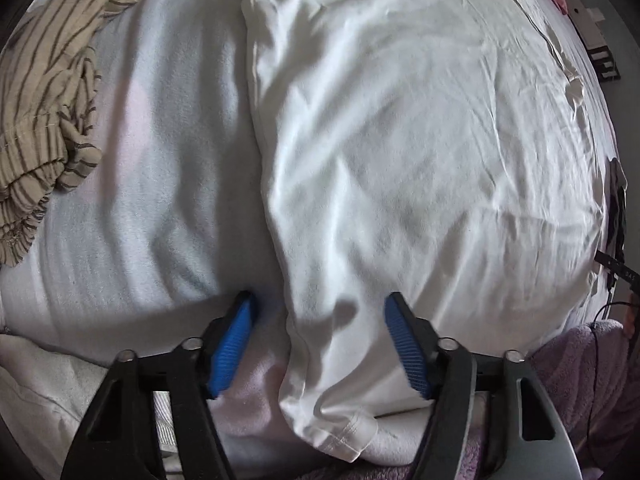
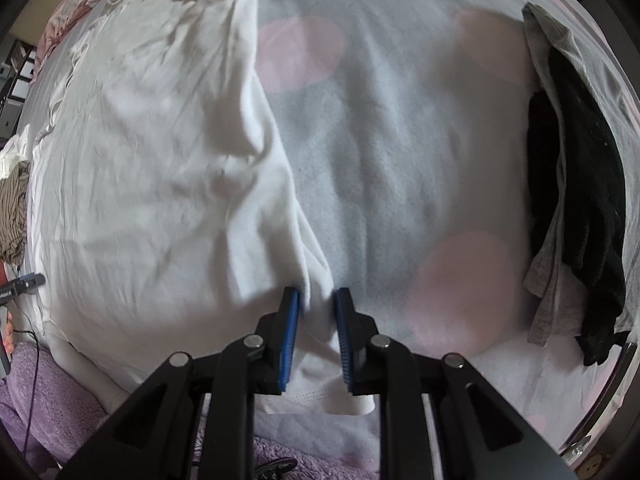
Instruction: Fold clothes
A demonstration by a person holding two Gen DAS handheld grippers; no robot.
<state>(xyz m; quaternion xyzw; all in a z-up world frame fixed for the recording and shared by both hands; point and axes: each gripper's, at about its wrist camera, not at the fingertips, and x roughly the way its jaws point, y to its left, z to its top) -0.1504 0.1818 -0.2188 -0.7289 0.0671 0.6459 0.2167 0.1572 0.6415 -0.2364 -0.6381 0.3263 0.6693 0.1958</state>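
L gripper (image 1: 318, 340) pointing down, fingers spread astride hem corner of white garment (image 1: 400, 140), pads not touching it, R gripper (image 2: 317, 336) pinching garment's other hem corner, garment spread flat on polka-dot blanket (image 2: 400, 160), striped cloth (image 1: 44, 92) far left, black clothing (image 2: 580, 200) far right.

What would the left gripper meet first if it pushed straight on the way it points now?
The white garment: its hemmed corner lies between the left gripper's open jaws, with the pale dotted blanket just beneath. Depth is unclear, but the fabric looks very near the fingertips.
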